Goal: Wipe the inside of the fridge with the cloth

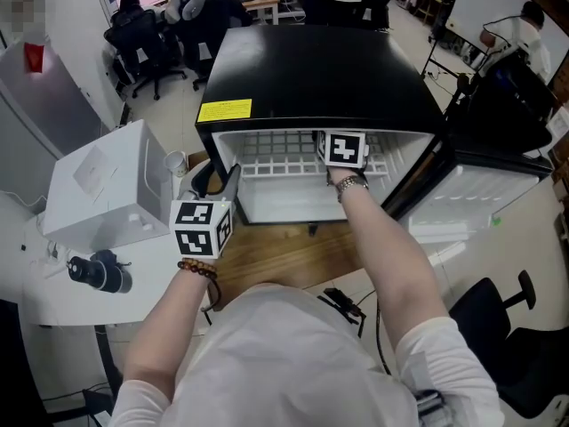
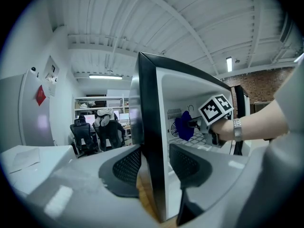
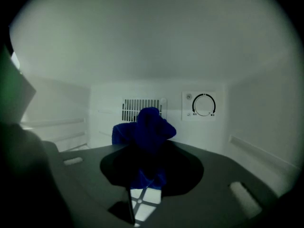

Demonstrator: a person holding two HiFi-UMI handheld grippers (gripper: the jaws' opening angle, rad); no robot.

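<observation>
A black mini fridge (image 1: 311, 69) stands open in front of me, white inside, with a wire shelf (image 1: 276, 154). My right gripper (image 3: 148, 172) reaches inside above the shelf; in the head view only its marker cube (image 1: 345, 149) shows. It is shut on a bunched blue cloth (image 3: 147, 127), which sticks out ahead of the jaws toward the back wall near the vent (image 3: 137, 109) and the dial (image 3: 204, 105). The left gripper view shows the cloth (image 2: 184, 126) from the side. My left gripper (image 2: 154, 167) straddles the fridge's left wall (image 2: 149, 127), one jaw outside, one inside, clamped on its front edge.
The fridge door (image 1: 480, 194) hangs open to the right. A white box (image 1: 107, 185), a cup (image 1: 176, 163) and a black device (image 1: 100, 272) sit to the left. The fridge rests on a wooden top (image 1: 293, 256). An office chair (image 1: 507, 327) stands at lower right; people sit at desks (image 1: 178, 16) behind.
</observation>
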